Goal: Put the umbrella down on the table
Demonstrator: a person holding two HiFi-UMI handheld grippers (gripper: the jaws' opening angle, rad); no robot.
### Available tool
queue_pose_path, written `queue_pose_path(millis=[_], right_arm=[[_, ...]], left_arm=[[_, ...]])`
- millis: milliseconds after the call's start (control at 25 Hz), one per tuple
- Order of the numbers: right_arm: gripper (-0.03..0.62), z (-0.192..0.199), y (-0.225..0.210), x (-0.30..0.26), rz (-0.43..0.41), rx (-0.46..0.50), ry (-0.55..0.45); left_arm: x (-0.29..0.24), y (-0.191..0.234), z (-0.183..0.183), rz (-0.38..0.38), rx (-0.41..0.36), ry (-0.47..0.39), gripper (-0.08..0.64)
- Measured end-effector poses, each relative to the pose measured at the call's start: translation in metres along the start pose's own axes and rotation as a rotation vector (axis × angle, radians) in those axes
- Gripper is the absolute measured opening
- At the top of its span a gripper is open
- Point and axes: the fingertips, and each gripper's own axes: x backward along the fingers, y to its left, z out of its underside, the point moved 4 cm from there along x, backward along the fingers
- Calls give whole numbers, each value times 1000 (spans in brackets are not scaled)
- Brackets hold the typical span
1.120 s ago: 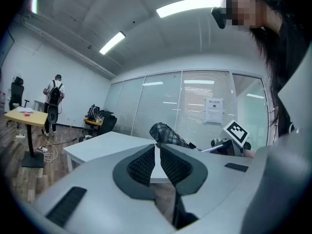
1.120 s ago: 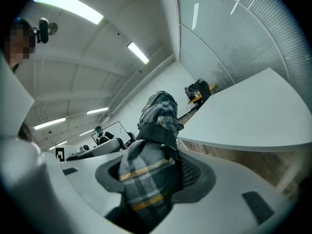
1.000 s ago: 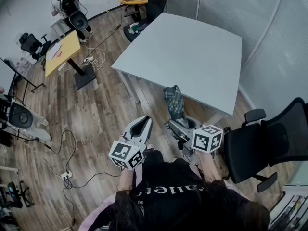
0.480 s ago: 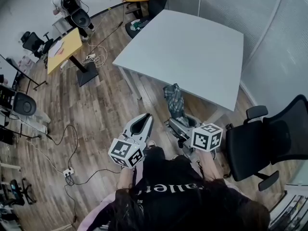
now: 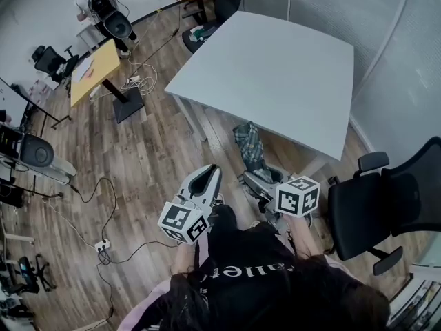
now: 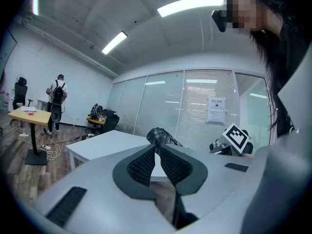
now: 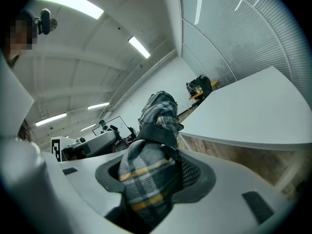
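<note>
A folded plaid umbrella [image 5: 249, 147] sticks out from my right gripper [image 5: 258, 183], which is shut on its lower part. It is held in the air just short of the near edge of the grey table [image 5: 275, 74]. In the right gripper view the umbrella [image 7: 155, 130] fills the gap between the jaws and points up and away, with the table [image 7: 253, 111] to its right. My left gripper [image 5: 209, 173] is beside it on the left, shut with nothing in it. The left gripper view shows the umbrella's tip [image 6: 159, 135] beyond the closed pads [image 6: 141, 162].
A black office chair [image 5: 386, 205] stands close on the right. A yellow desk [image 5: 96, 67] and a person [image 5: 103, 9] are far off at the upper left. Cables and a power strip [image 5: 102, 244] lie on the wooden floor to the left. Glass walls bound the table's far side.
</note>
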Motion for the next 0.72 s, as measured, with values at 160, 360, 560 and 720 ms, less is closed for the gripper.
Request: queue_pose_path(millis=[160, 360, 560, 720], right_arm=[[224, -5, -5, -18, 10, -5, 13], [224, -18, -15, -53, 31, -13, 21], [224, -40, -20, -106, 53, -26, 28], [224, -61, -20, -149, 70, -39, 24]], left_arm=[[-5, 19, -1, -3, 9, 1, 44], [-17, 58, -2, 3, 31, 5, 44], [-36, 115, -18, 16, 25, 18, 44], [-51, 162, -37, 42, 25, 18, 44]])
